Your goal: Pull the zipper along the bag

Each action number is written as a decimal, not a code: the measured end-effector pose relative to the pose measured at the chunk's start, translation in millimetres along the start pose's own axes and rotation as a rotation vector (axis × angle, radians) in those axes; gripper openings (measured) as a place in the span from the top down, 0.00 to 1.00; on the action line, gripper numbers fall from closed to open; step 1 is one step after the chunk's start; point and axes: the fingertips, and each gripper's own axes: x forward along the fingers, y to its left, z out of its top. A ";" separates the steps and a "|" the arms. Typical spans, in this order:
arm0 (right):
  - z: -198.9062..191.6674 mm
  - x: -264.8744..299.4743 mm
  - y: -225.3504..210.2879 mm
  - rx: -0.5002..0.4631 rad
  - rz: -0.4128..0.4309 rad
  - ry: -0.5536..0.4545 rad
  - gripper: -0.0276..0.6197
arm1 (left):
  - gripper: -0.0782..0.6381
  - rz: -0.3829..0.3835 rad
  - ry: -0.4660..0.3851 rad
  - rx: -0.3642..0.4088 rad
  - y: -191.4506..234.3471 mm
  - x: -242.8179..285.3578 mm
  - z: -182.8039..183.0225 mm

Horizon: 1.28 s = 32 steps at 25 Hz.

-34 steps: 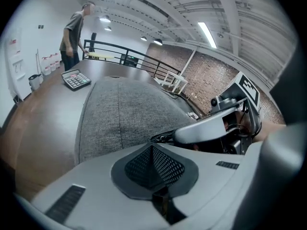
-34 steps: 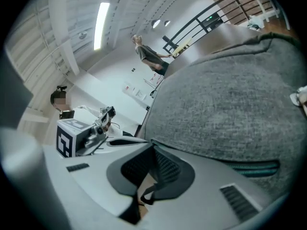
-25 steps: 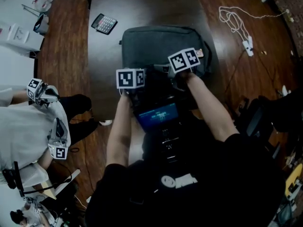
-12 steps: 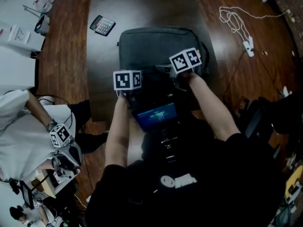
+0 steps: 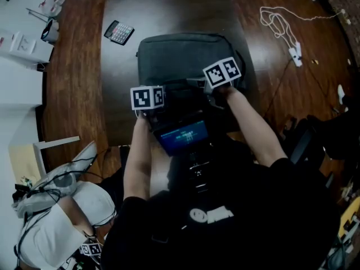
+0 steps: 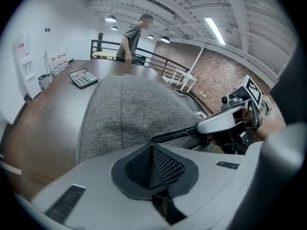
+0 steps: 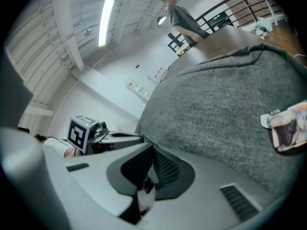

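- Bag (image 5: 180,55) lay flat on the tabletop (image 5: 174,7), just ahead of the person. Calculator (image 5: 118,32) sat well apart at the far left, out of the way.
- Left tool (image 6: 152,150): jaws pressed together at the bag's near edge, right at one end of the zipper (image 6: 175,134). It looked to have a fold of fabric pinched there, so it was judged to be the anchor.
- Right tool (image 7: 152,152): jaws all but closed, with the small dark pull (image 7: 145,185) caught between the pads.
- Both tools sat near each other on the bag's near side. The zipper track ran from the left tool's tip across toward the right tool.
- Could not tell whether that stretch of track was open or closed, so how much of the run remained was unclear.
- Handling: the bag was soft grey woven fabric with a slack, bulging top, and was probably light. It would likely drag and bunch with the pull unless held, and the track would buckle if not kept taut.
- The pull was small and thin, and probably slick, so a shallow pinch could slip off.
- Best hold on the pull: deep on the tab, pads flat on both faces, drawn in line with the track rather than upward.
- Best anchor: fabric or seam just behind the slider, not the teeth.
- Risk: fabric lip snagging in the slider at a rounded corner. Go slow there.
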 end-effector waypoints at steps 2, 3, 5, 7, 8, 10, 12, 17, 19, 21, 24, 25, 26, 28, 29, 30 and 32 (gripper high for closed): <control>-1.5 -1.5 0.3 -0.001 0.002 -0.001 0.93 | 0.89 0.003 0.001 -0.003 0.9 -1.3 -1.4; -2.1 -2.5 0.3 -0.001 0.004 -0.001 0.93 | 0.89 0.004 0.001 -0.004 1.2 -1.9 -1.9; -2.6 -3.9 0.2 -0.002 0.006 -0.002 0.93 | 0.89 0.008 0.001 -0.005 2.2 -2.8 -2.4; -3.0 -4.8 0.2 -0.004 0.007 -0.001 0.93 | 0.89 0.013 0.001 -0.005 3.5 -3.3 -2.2; -3.2 -5.2 0.5 -0.005 0.008 -0.001 0.93 | 0.89 0.015 0.001 -0.005 4.2 -3.7 -2.1; -3.5 -5.9 1.6 -0.008 0.010 -0.001 0.93 | 0.89 0.019 0.002 -0.008 5.8 -5.1 -2.3; -3.3 -6.6 2.2 -0.008 0.013 -0.002 0.93 | 0.89 0.024 0.005 -0.012 7.7 -6.1 -2.3; 1.8 -21.6 -12.7 -0.004 0.029 0.002 0.93 | 0.89 0.043 0.007 -0.021 -0.9 5.2 5.2; 2.8 -25.9 -16.8 -0.005 0.033 0.003 0.93 | 0.89 0.047 0.008 -0.024 -2.2 7.9 6.1; 2.6 -27.6 -17.6 -0.006 0.037 0.004 0.93 | 0.89 0.052 0.010 -0.025 -0.7 7.3 5.5; 2.0 -32.0 -19.9 -0.003 0.042 0.006 0.94 | 0.89 0.056 0.010 -0.028 -0.4 7.1 5.7; 2.0 -33.7 -21.0 -0.002 0.044 0.006 0.93 | 0.89 0.058 0.010 -0.030 -0.7 7.6 5.9; 2.0 -35.0 -22.0 -0.002 0.046 0.007 0.93 | 0.89 0.060 0.009 -0.031 -0.8 8.1 6.1; 1.3 -36.6 -23.7 -0.001 0.048 0.010 0.94 | 0.89 0.063 0.009 -0.035 -0.1 8.4 5.5; 0.6 -37.4 -24.1 -0.001 0.049 0.012 0.93 | 0.89 0.063 0.009 -0.037 0.4 7.9 5.0; 0.1 -38.5 -24.4 -0.001 0.051 0.013 0.93 | 0.89 0.064 0.008 -0.039 0.5 7.3 4.9; -0.1 -41.7 -25.5 -0.001 0.055 0.016 0.94 | 0.89 0.067 0.010 -0.040 -0.2 6.9 5.2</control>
